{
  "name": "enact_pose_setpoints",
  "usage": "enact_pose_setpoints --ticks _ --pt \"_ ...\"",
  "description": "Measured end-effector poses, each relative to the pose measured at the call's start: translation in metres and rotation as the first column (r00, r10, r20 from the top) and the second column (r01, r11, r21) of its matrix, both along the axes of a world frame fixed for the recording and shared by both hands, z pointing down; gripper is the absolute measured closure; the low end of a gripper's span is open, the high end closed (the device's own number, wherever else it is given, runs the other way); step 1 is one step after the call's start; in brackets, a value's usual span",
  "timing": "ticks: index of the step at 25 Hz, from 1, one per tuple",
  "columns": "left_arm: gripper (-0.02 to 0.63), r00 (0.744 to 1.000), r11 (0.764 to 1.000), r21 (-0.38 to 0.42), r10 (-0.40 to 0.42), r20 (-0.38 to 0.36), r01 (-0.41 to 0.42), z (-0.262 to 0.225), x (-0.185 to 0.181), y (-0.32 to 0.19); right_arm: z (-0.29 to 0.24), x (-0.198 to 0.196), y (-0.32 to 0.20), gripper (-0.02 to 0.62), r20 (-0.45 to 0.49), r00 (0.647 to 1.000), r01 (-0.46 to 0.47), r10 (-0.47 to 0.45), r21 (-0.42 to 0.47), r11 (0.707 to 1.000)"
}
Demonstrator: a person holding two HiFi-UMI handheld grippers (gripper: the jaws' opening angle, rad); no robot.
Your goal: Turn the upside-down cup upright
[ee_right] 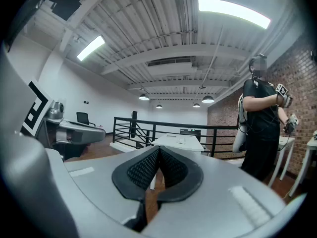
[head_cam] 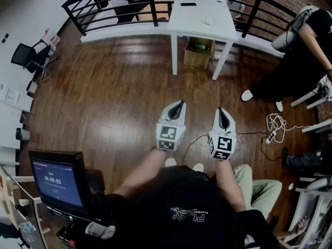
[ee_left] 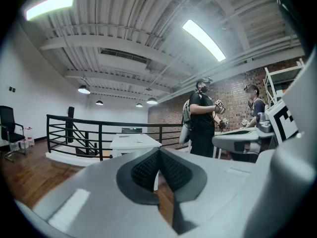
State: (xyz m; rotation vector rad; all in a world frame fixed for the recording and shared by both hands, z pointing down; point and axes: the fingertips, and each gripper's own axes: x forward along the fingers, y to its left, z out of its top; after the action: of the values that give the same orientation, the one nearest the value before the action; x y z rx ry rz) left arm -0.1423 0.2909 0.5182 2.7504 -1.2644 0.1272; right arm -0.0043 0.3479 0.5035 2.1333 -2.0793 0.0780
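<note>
A white table (head_cam: 199, 14) stands far ahead by the railing. On it lies a small white thing (head_cam: 209, 21), perhaps the cup; it is too small to tell how it stands. A flat dark item (head_cam: 188, 4) lies further back on the tabletop. My left gripper (head_cam: 179, 104) and right gripper (head_cam: 220, 111) hang side by side over the wooden floor, well short of the table. Both are shut with nothing between the pads. In the left gripper view the left gripper (ee_left: 159, 153) points toward the table (ee_left: 132, 142). The right gripper (ee_right: 159, 151) also faces the table (ee_right: 177, 143).
A cardboard box (head_cam: 197, 53) sits under the table. Black railing (head_cam: 119, 1) runs behind it. A person (head_cam: 303, 56) stands at the right beside white desks. A cable and power strip (head_cam: 274, 128) lie on the floor. A monitor (head_cam: 57, 180) is at my lower left.
</note>
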Motion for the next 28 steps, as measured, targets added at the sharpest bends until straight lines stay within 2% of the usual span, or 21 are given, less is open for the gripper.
enact_pose_setpoints --ticks 6,11,15,21,28 --pt "0.611 1.000 1.000 -0.015 -0.003 0.009 0.003 0.011 -0.025 -0.013 0.007 -0.021 0.002 0.581 -0.012 1.000 -0.011 0.012 0.003 1.000" --pt "0.611 1.000 1.000 -0.002 0.017 0.012 -0.017 0.003 -0.019 -0.012 0.009 -0.010 0.009 0.581 -0.014 0.999 -0.040 0.040 -0.008 0.999" --pt "0.611 1.000 1.000 -0.004 0.026 0.014 -0.026 0.006 -0.020 -0.025 0.008 -0.009 -0.006 0.581 -0.016 0.999 -0.051 0.051 -0.013 0.999" --pt "0.611 1.000 1.000 -0.023 0.010 0.026 -0.009 0.011 -0.008 -0.056 0.008 0.001 -0.042 0.581 -0.012 1.000 -0.021 0.021 -0.020 1.000" --pt "0.611 0.998 1.000 -0.014 -0.003 0.070 0.004 0.003 0.029 -0.092 0.013 0.038 -0.082 0.581 0.015 1.000 -0.001 0.001 -0.025 1.000"
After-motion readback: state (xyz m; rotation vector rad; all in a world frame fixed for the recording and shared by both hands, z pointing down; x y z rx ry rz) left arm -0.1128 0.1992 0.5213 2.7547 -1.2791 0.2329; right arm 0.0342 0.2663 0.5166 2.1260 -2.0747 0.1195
